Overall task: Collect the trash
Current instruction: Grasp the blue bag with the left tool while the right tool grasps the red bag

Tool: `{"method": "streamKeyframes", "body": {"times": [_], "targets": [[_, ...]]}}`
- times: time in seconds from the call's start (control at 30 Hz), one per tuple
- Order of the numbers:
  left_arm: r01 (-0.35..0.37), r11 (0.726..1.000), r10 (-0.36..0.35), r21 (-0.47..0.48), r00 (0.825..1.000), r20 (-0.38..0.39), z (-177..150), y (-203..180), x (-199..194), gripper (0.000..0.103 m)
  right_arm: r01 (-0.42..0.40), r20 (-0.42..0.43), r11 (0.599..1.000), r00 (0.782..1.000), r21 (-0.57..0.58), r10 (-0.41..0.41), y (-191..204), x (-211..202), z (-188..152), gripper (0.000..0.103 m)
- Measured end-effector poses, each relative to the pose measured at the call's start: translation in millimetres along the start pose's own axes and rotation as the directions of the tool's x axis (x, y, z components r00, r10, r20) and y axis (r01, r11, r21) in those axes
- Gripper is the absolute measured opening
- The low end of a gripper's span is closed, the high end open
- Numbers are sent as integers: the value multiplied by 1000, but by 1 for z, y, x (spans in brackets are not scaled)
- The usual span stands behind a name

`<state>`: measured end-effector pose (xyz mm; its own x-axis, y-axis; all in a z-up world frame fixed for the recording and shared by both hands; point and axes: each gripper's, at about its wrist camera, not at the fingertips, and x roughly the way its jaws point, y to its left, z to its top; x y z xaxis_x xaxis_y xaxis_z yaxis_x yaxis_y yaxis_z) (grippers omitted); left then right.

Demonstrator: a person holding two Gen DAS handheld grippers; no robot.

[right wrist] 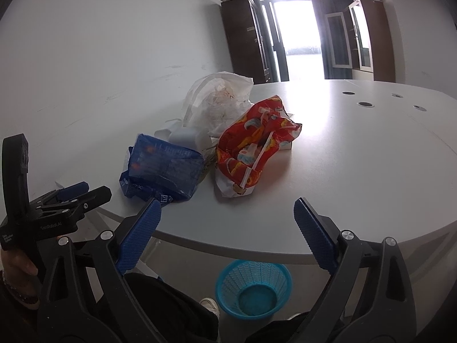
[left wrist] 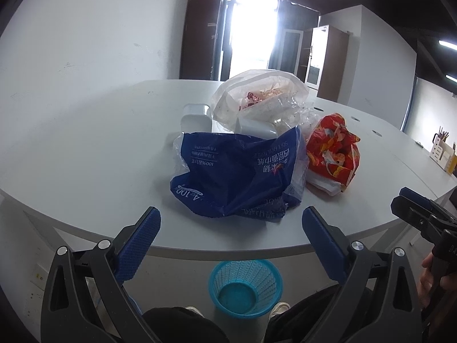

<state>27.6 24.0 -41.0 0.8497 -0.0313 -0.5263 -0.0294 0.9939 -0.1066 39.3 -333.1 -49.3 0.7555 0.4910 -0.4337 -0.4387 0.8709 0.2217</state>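
Nothing is picked up yet, I judge; next I must reach forward and pinch one wrapper. My left gripper point(left wrist: 231, 223) and right gripper point(right wrist: 227, 214) hover level at the table point(left wrist: 85, 148) edge, jaws spread wide, empty. The bin point(left wrist: 245, 288) waits at six o'clock (on the floor). At twelve lies the blue wrapper point(left wrist: 237, 177), the red bag point(left wrist: 332, 151) at one, the clear bag point(left wrist: 260, 97) farthest.

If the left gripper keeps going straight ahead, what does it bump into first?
Probably the blue tissue wrapper: it lies on the table straight ahead of the open left gripper. Depth is hard to judge through the fisheye.
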Motion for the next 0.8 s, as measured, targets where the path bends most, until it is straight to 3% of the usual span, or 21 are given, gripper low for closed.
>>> {"method": "streamKeyframes", "body": {"times": [0.17,0.33,0.57,0.7,0.77,0.8], "targets": [[-37,999,37,12,999,25,5,14,5,97,8,-66,999,998,-32,-10,-5,20,-2,90],[-7,999,7,-38,1000,-6,30,41,28,97,3,-67,999,998,44,0,-18,44,15,90],[-4,999,1,-32,997,-78,41,53,69,96,7,-109,995,994,96,3,-37,86,40,88],[69,993,-82,-101,988,-134,44,65,91,94,-37,-165,983,984,182,67,-52,111,47,75],[110,983,-134,-144,977,-169,43,71,101,82,-22,-180,982,982,187,57,-54,119,49,66],[100,987,-120,-129,980,-159,44,71,101,79,-18,-188,982,981,186,54,-54,121,49,64]]}}
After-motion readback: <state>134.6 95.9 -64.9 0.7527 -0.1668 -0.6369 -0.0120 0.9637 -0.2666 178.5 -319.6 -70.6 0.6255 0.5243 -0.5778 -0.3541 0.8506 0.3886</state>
